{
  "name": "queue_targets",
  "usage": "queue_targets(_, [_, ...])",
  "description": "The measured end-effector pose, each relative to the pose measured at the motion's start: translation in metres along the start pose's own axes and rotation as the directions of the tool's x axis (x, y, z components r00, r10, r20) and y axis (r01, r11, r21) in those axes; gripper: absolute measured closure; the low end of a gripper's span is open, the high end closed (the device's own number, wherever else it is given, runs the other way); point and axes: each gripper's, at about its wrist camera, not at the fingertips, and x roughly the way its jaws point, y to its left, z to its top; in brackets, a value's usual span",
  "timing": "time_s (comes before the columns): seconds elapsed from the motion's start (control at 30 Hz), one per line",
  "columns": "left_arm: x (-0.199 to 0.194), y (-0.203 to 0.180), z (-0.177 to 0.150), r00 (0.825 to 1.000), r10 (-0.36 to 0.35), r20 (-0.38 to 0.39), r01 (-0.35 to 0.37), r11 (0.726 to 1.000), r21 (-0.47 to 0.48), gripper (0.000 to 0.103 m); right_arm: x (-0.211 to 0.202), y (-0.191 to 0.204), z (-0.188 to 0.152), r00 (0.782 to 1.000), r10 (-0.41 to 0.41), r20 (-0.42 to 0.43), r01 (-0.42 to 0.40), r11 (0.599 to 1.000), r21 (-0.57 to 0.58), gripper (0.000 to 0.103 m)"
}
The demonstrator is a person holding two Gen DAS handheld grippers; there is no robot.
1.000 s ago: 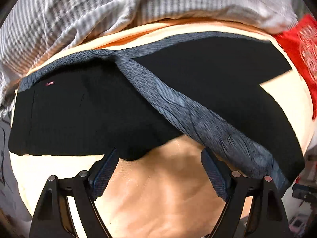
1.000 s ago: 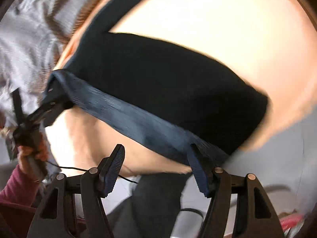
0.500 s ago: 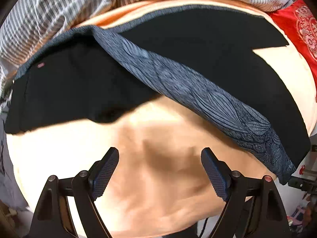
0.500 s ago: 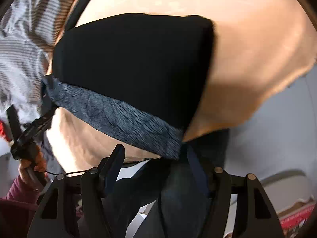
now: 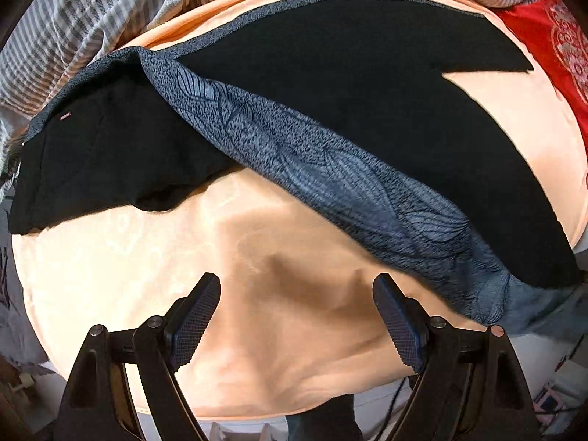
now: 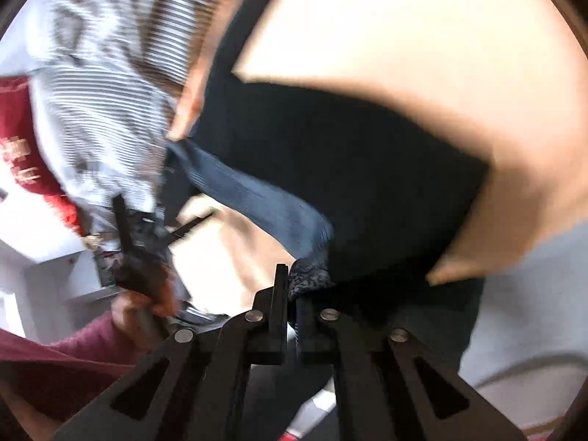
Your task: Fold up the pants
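pinching pants [image 6: 367, 169] hem: right gripper [image 6: 292, 294] | left gripper [image 5: 296, 316] wide, empty, over bare sheet [image 5: 154, 275]

Small pink label [image 5: 65, 116] on black pants [image 5: 330, 84]: lettering too small to read.

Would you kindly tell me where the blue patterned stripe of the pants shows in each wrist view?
Left wrist: the blue patterned stripe runs diagonally from upper left to lower right.
Right wrist: it slants down from centre-left into the shut right gripper.
Shared landmark: the striped bedding.
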Motion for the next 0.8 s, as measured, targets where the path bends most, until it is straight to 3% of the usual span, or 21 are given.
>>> queue_targets(0.2, [-0.023, 0.004, 0.034, 0.998, -0.046, 0.03, 0.05, 0.989, -0.142, 0.017, -0.052, 0.069, 0.109, 0.994, 0.06, 0.096, -0.045, 0.988, -0.147, 0.1])
queue_targets(0.37, [-0.04, 0.003, 0.074, 0.995, -0.051, 0.088, 0.07, 0.973, -0.22, 0.017, -0.079, 0.091, 0.21, 0.987, 0.07, 0.146, -0.038, 0.977, -0.209, 0.1])
queue_targets(0.53, [-0.033, -0.006, 0.129, 0.989, -0.014, 0.15, 0.055, 0.96, -0.273, 0.017, -0.063, 0.082, 0.301, 0.986, -0.009, 0.164, 0.039, 0.983, -0.179, 0.1])
queue_targets(0.63, [-0.027, -0.01, 0.152, 0.985, 0.019, 0.173, 0.032, 0.957, -0.288, 0.017, -0.042, 0.071, 0.342, 0.985, -0.094, 0.146, 0.118, 0.978, -0.172, 0.1])
queue_targets(0.8, [-0.013, -0.02, 0.181, 0.984, 0.063, 0.168, -0.011, 0.954, -0.298, 0.017, -0.022, 0.039, 0.389, 0.978, -0.146, 0.146, 0.16, 0.984, -0.085, 0.1])
